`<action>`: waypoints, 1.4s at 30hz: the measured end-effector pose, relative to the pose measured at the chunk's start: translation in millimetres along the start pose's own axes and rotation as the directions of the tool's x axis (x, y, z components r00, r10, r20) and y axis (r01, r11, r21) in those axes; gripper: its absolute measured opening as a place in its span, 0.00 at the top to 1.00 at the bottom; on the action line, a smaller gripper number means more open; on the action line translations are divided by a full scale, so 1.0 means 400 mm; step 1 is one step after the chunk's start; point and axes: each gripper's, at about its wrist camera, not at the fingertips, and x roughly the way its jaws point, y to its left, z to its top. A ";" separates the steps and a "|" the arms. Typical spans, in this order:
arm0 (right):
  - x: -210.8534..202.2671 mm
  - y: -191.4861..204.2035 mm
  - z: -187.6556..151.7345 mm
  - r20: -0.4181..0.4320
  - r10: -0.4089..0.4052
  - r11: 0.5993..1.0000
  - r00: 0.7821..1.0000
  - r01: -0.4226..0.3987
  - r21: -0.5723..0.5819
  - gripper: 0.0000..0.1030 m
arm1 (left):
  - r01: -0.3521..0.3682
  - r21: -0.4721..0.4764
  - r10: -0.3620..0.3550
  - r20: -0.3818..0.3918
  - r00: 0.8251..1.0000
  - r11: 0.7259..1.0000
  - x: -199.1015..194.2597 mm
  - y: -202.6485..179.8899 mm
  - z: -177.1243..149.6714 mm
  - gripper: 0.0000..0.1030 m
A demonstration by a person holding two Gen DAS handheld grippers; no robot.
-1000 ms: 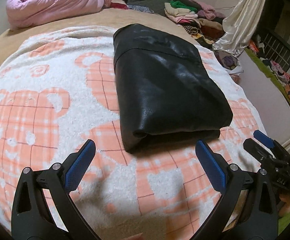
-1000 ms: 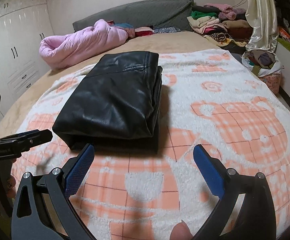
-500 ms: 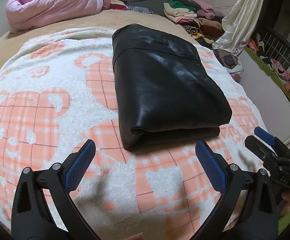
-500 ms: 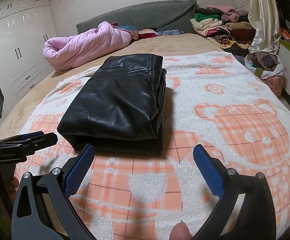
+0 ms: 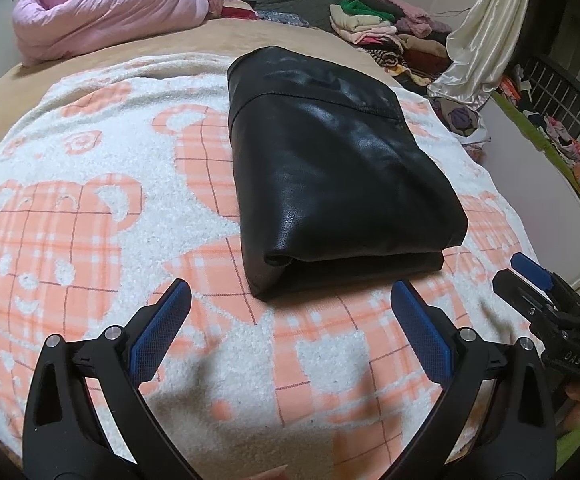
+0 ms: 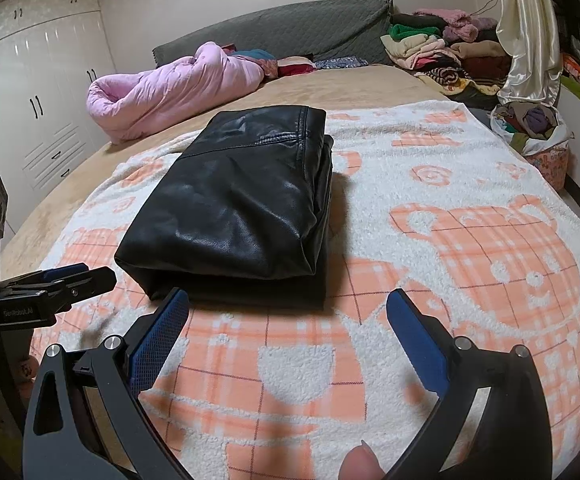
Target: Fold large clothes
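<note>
A black leather garment lies folded into a thick rectangle on a white and orange bear-print blanket; it also shows in the right wrist view. My left gripper is open and empty, just short of the garment's near folded edge. My right gripper is open and empty, close to the garment's near right corner. Each gripper shows in the other's view: the right one at the right edge, the left one at the left edge.
A pink quilt is bundled at the far side of the bed. Stacked clothes and a cream curtain stand at the back right. A bag of clothes sits beside the bed. White wardrobes line the left.
Both grippers have drawn back a little and tilted; the garment lies as before. Both stay open.
</note>
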 end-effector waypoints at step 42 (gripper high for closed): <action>-0.289 -0.229 -0.077 0.139 -0.341 0.925 0.930 0.306 0.225 0.04 | -0.133 -0.183 0.129 -0.034 0.991 0.974 -0.086 0.240 0.033 0.09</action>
